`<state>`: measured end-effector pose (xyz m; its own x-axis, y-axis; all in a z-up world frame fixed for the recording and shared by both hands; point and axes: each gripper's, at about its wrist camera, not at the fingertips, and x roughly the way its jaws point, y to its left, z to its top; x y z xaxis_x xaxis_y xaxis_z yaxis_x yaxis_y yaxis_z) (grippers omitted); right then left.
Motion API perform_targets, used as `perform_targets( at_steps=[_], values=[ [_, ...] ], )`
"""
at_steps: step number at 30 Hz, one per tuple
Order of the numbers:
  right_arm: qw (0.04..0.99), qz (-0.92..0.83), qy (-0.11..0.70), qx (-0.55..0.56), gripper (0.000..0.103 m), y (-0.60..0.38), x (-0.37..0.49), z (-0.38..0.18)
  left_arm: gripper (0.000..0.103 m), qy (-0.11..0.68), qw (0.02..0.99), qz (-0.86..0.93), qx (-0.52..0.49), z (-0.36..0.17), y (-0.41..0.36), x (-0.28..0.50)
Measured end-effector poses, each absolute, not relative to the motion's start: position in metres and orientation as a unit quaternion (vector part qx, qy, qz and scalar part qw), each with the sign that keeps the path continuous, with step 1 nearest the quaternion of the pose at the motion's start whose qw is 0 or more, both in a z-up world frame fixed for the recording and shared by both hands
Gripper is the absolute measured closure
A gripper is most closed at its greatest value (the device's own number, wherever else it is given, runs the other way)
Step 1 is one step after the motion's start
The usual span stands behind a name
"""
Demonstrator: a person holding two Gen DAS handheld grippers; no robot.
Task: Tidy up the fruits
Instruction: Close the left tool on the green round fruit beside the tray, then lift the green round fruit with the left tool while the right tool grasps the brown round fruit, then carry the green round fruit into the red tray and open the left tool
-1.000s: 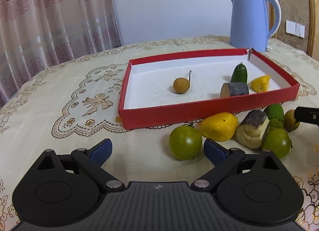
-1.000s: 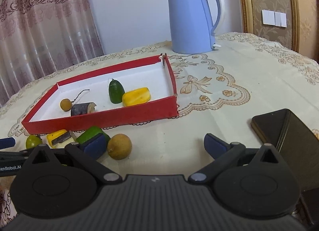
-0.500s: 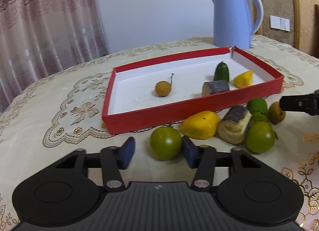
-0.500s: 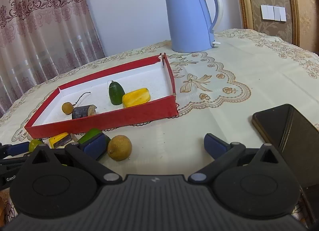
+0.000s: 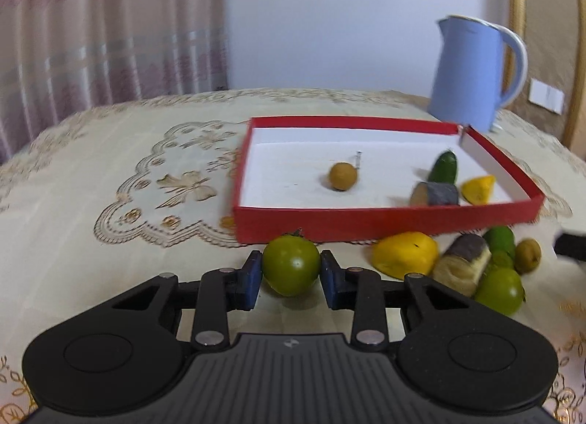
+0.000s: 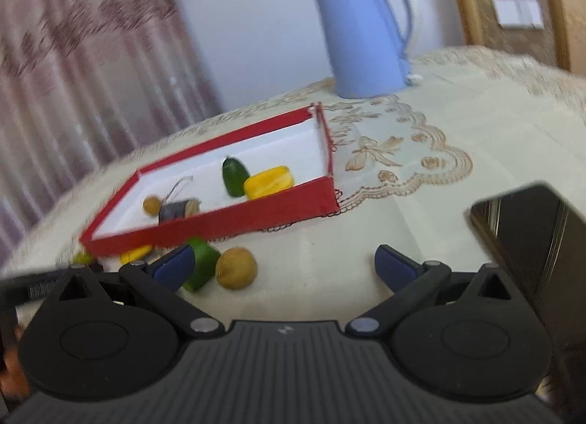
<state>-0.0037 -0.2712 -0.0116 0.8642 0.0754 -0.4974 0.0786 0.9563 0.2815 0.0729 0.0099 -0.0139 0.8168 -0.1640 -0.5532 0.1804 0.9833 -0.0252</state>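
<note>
counter (image 5: 110, 153) under a cream embroidered cloth carries a red tray (image 5: 384, 220), a blue kettle (image 5: 472, 72) behind it, loose fruit pieces along the tray's near wall, among them a yellow chunk (image 5: 404, 253) and a brown longan (image 6: 236, 267), and a dark phone (image 6: 527, 226) at right.

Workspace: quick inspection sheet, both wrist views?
Surface: table under an embroidered cloth.
Job's things: red tray holds a longan, cucumber, cane piece and yellow piece. Outside it, near its front wall: yellow fruit, more green and brown pieces.
Clutter: blue kettle behind the tray; phone.
Grippers: left gripper closing, pads against the green tomato; right gripper open, holding nothing.
Cables: nothing seen.
Surroundings: curtain, wall, wall switch.
</note>
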Motion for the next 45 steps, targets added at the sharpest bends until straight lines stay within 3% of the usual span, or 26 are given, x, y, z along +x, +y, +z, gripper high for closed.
perform_targets(
  at_steps=[5,8,11,13,15,18,20,22,26,45],
  values=[
    [0.975,-0.015,0.214,-0.050,0.000,-0.235,-0.017,0.003,0.070,0.291,0.953,-0.087,0.012,-0.014,0.012,0.074],
    [0.971,0.010,0.219,-0.091,0.001,-0.221,-0.015,0.004,0.070,0.289,0.954,-0.084,0.019,-0.014,0.010,0.072],
    [0.964,0.042,0.249,-0.087,0.023,-0.216,-0.004,0.002,0.070,0.289,0.953,-0.084,0.019,-0.014,0.009,0.072],
    [0.961,0.042,0.257,-0.096,0.028,-0.211,0.001,-0.001,0.070,0.291,0.953,-0.083,0.017,-0.015,0.010,0.073],
    [0.958,0.042,0.264,-0.107,0.043,-0.208,0.005,-0.003,0.070,0.294,0.952,-0.084,0.014,-0.015,0.011,0.073],
    [0.954,0.045,0.272,-0.116,0.054,-0.206,0.010,-0.007,0.070,0.294,0.952,-0.084,0.012,-0.015,0.011,0.073],
    [0.950,0.052,0.285,-0.117,0.057,-0.205,0.014,-0.010,0.070,0.293,0.952,-0.085,0.014,-0.015,0.011,0.073],
    [0.947,0.066,0.291,-0.120,0.067,-0.202,0.016,-0.012,0.070,0.293,0.952,-0.084,0.016,-0.015,0.011,0.074],
    [0.945,0.076,0.296,-0.118,0.076,-0.201,0.019,-0.011,0.070,0.291,0.953,-0.081,0.017,-0.015,0.011,0.073],
    [0.961,0.045,0.274,-0.002,0.076,-0.233,-0.001,-0.004,0.070,0.293,0.955,-0.036,0.038,-0.015,0.006,0.074]
  ],
)
